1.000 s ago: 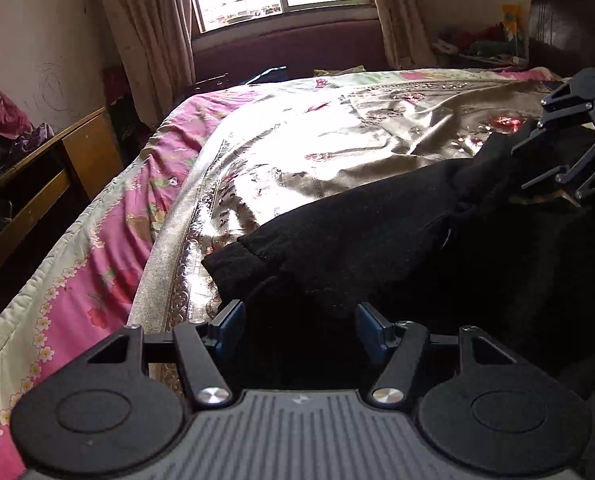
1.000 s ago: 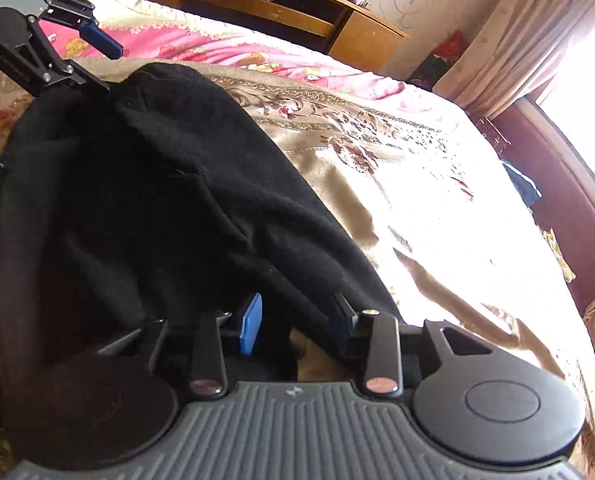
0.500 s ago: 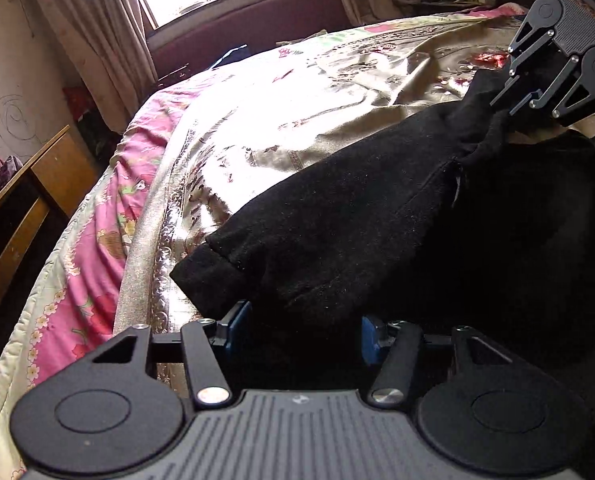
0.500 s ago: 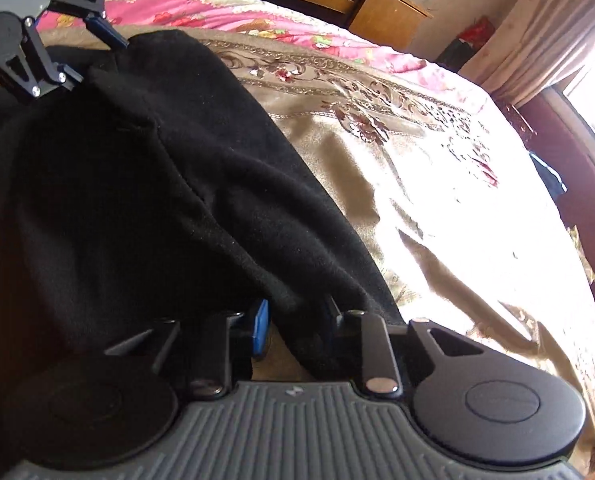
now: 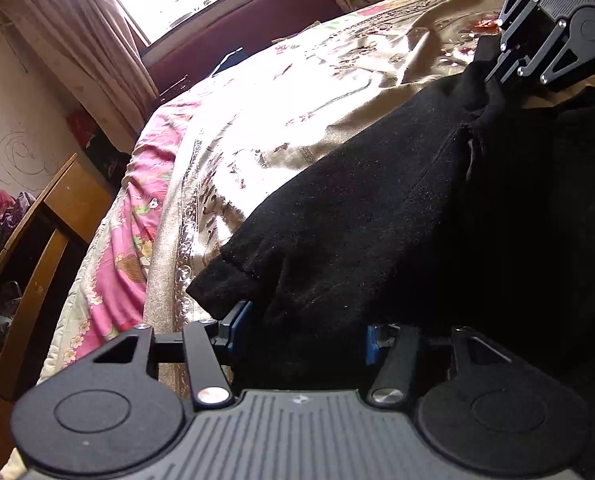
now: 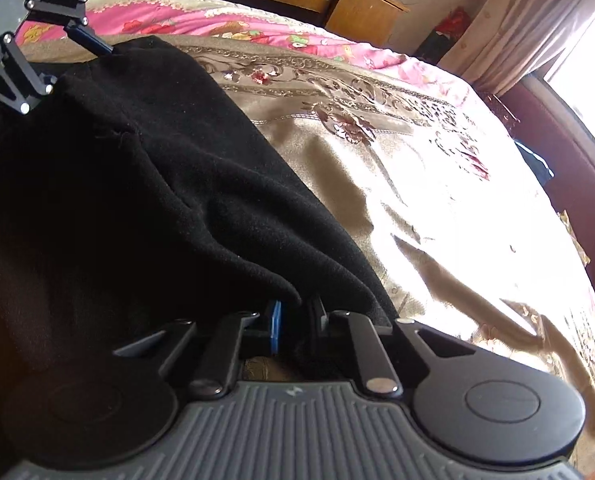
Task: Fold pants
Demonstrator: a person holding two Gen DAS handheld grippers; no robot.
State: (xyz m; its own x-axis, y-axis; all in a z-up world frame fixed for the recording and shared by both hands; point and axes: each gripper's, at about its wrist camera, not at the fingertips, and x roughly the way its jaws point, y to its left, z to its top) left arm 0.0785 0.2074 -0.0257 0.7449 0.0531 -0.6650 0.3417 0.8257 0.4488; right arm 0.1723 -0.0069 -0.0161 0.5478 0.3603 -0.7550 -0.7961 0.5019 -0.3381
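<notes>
Black pants (image 5: 377, 220) lie bunched on the bed, one cuffed leg end pointing left. My left gripper (image 5: 303, 328) straddles the cloth just behind that cuff. Its jaws are opening, stand wide with the fabric between them, and the blue pads (image 5: 237, 320) do not clamp it. The right wrist view shows the pants (image 6: 137, 200) as a dark mound, with my right gripper (image 6: 295, 316) shut on a fold at their near edge. The left gripper (image 6: 79, 66) sits at the mound's far corner. The right gripper (image 5: 497, 80) shows top right, pinching cloth.
A shiny gold floral bedspread (image 5: 297, 100) covers the bed, with a pink flowered quilt (image 5: 137, 220) hanging over its edge. Wooden furniture (image 5: 57, 208) stands beside the bed. A window with curtains (image 5: 97, 40) and a maroon headboard (image 5: 257, 28) lie beyond.
The right gripper's jaws have closed onto the pants' edge. The left gripper has slid further over the cuff and rolled, and the right gripper looms closer in the left wrist view.
</notes>
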